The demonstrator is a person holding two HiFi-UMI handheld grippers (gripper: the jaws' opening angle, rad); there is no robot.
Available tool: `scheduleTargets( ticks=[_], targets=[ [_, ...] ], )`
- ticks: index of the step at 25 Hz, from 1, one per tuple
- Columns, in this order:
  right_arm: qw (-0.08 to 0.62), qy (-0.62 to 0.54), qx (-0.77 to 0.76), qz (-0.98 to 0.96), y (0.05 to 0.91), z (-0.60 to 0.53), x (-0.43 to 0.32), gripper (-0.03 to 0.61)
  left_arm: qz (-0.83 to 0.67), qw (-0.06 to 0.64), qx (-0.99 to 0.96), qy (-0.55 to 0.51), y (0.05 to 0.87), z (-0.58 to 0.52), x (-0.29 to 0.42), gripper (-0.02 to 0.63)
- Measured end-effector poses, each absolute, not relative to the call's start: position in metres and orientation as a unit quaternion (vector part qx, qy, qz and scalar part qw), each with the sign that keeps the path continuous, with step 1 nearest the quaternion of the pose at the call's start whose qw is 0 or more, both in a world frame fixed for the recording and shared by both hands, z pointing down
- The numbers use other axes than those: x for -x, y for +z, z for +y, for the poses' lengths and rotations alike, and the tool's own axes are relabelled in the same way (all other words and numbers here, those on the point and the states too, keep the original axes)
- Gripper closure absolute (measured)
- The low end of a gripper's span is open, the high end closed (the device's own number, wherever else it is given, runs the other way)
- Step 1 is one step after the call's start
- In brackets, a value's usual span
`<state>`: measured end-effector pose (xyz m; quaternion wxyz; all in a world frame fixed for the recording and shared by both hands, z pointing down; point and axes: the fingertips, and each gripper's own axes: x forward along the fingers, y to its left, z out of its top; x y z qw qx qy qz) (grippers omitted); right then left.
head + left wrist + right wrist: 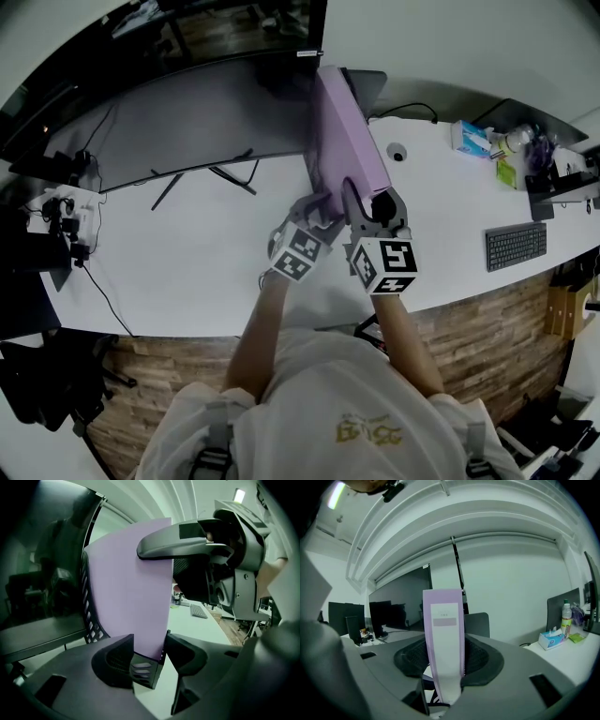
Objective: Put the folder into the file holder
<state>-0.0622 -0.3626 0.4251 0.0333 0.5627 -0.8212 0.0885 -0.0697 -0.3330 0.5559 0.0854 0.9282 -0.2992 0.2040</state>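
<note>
Only the left gripper view shows the holder point(146, 673). It is a black mesh rack, and its slotted near end is flanked by the left gripper's point(151, 654) jaws, which are held apart with no grip made. There the folder point(129, 588) is seen upright in the holder, its lower edge sunk behind the slotted end and mesh at its left.

The spine is shown only in the right gripper view. It is lilac with a long white label crossed by a grey band, and it is clamped between the right gripper's point(444, 660) pads.

The setting is given by the head view. The folder stands on a white desk point(206, 253), just right of a dark monitor point(187, 112). A keyboard point(516, 246) and a tissue box point(469, 138) lie well to its right. The folder's broad face is plain lilac and unmarked.
</note>
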Motion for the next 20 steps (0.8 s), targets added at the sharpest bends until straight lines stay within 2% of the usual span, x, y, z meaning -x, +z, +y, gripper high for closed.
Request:
scheduleTargets(
  ticks=[20],
  targets=[
    [0.069, 0.092, -0.543, -0.832, 0.432, -0.344, 0.071, 0.356, -0.312, 0.106, -0.924, 0.192, 0.545, -0.324, 0.074, 0.380]
  ],
)
